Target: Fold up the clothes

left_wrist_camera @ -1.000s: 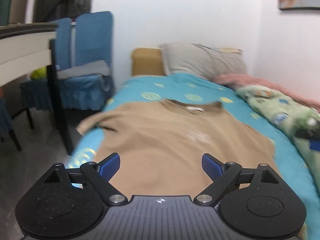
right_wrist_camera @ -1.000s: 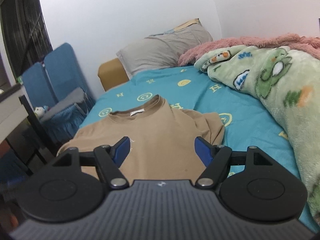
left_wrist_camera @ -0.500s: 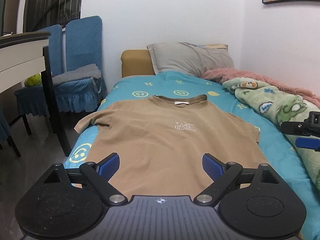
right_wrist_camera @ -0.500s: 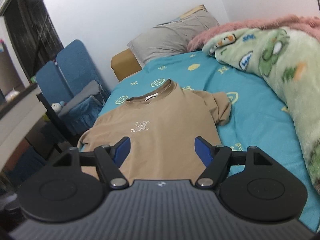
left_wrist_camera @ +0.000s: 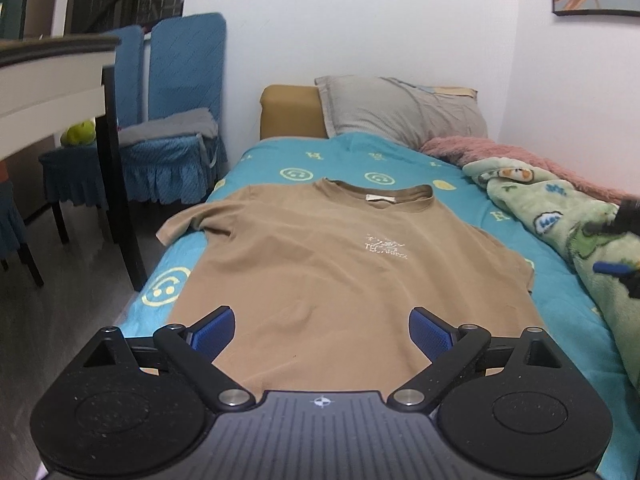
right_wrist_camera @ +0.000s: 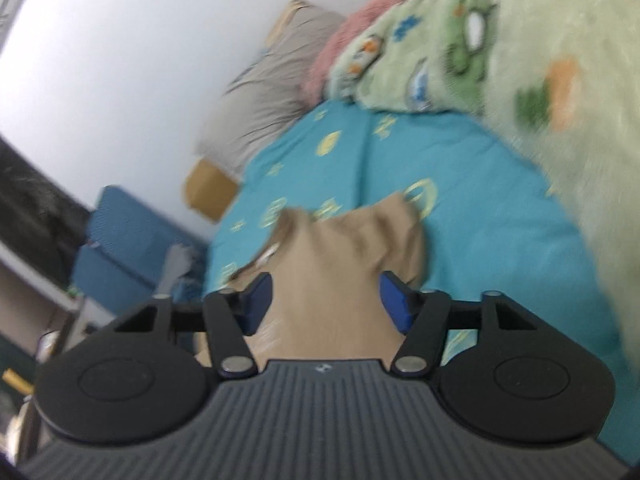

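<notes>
Now we aim our right claw (right_wrist_camera: pixel 324 300), its jaws just narrowing but empty, at the shirt (left_wrist_camera: pixel 340 264) sleeve edge; left claw (left_wrist_camera: pixel 320 332) waits open.

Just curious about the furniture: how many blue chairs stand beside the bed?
2: one blue chair nearest the bed, a second blue chair just left, behind the desk leg. Others may be hidden.
</notes>
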Tool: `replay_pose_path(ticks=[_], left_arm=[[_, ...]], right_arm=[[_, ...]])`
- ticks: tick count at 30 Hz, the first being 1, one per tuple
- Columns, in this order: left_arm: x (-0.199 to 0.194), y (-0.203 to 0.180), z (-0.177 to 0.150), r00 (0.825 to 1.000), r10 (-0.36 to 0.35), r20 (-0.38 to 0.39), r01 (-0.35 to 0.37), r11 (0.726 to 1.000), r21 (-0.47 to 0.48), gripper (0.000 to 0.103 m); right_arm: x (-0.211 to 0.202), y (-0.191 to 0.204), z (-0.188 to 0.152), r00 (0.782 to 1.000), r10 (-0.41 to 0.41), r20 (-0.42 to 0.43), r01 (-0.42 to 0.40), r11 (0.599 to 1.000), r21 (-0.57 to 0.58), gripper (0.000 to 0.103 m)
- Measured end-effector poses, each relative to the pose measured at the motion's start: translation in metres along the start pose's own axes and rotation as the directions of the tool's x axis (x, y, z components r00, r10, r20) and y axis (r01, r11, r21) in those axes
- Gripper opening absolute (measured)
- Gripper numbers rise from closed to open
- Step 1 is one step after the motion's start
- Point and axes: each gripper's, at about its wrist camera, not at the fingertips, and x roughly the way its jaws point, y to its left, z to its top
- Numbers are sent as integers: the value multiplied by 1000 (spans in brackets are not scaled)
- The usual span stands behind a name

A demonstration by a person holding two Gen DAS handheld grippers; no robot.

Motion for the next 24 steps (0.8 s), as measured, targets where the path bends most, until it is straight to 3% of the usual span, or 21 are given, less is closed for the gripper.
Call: replay_pose_path(ticks=[7,13,14,15,18,21,24], left_arm=[[41,9,4,998,-42,-43,38,995,-92,95],[74,12,6,998,-46,-45,42,995,-90,95],[78,15,6,997,-50,-51,44,994,-104,95],[82,17,6,997,-55,-56,48,992,-115,95],[87,19,6,996,-67,-58,59,989,-137,95],[89,22,5,996,-74,-54,64,985,-161,95],[88,21,4,995,-84,-51,74,983,-169,95]], right_arm=[[81,-42,1,996,-50,-68,58,990,130,51],[135,-52,-5,988,-114,-107,122,990,77,51],[138,-50,-5,990,-109,-92,115,992,55,50],[139,-47,-5,992,-103,-70,105,994,28,36],[138,-27,-2,996,-85,-19,83,993,-86,16],[129,9,-2,998,-47,39,56,961,-270,12],[121,54,-11,998,22,61,9,880,-475,12]])
